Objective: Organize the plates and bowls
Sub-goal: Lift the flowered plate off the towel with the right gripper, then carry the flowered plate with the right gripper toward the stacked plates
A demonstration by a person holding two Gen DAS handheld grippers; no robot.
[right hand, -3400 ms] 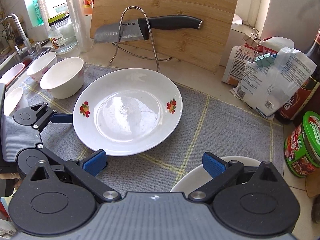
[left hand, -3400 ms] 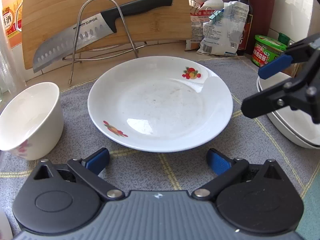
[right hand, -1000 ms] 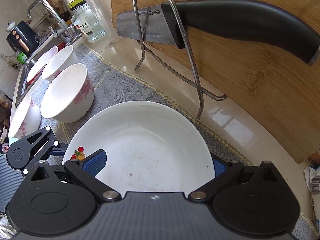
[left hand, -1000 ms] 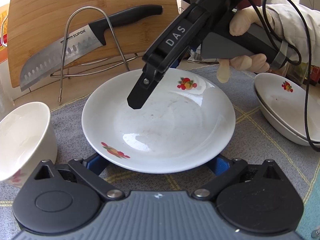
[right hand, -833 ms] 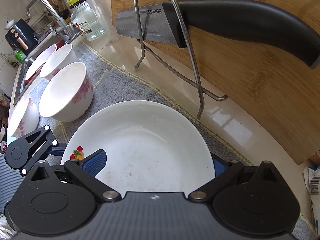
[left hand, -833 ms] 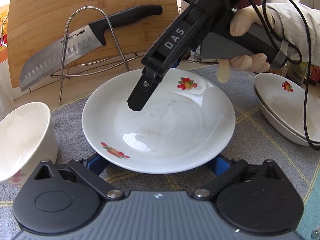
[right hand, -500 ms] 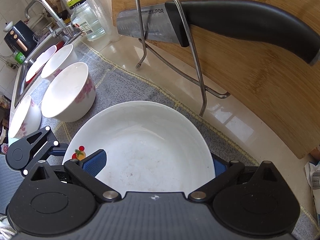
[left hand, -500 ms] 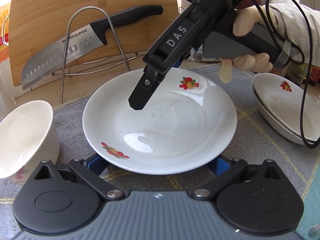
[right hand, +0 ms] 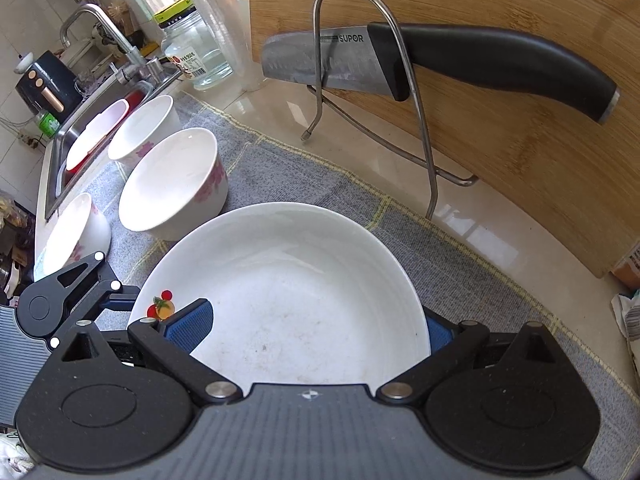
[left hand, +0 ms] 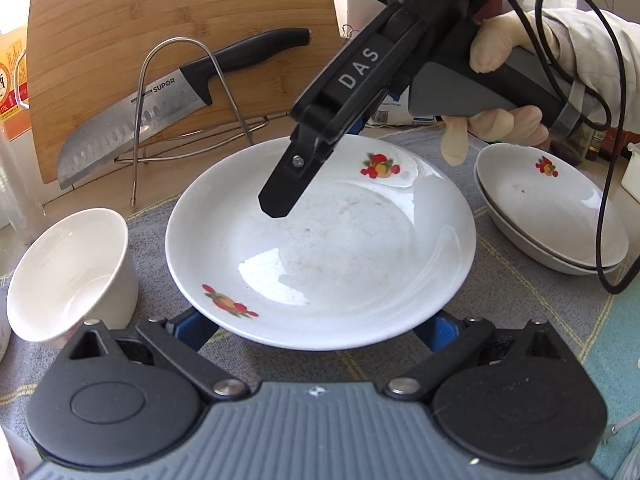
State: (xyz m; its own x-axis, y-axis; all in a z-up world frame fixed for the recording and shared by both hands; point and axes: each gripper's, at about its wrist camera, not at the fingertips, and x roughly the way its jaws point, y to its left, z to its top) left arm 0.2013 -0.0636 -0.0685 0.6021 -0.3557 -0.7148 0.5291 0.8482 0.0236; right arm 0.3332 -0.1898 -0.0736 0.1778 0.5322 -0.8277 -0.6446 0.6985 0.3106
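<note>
**Now both grippers are at the plate**

The plate (left hand: 320,240) sits on the grey mat, its near rim between the parted fingers of the left hand-held gripper (left hand: 316,326). Seconds ago the right hand-held gripper (right hand: 316,326) hung by the stacked plates (left hand: 552,208); now its spread fingers straddle the far rim, likely readying a lift.

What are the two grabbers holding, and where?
Nothing is clamped yet. The plate lies over the left gripper's open jaws at its near rim; the right gripper's open jaws straddle its far rim.
</note>
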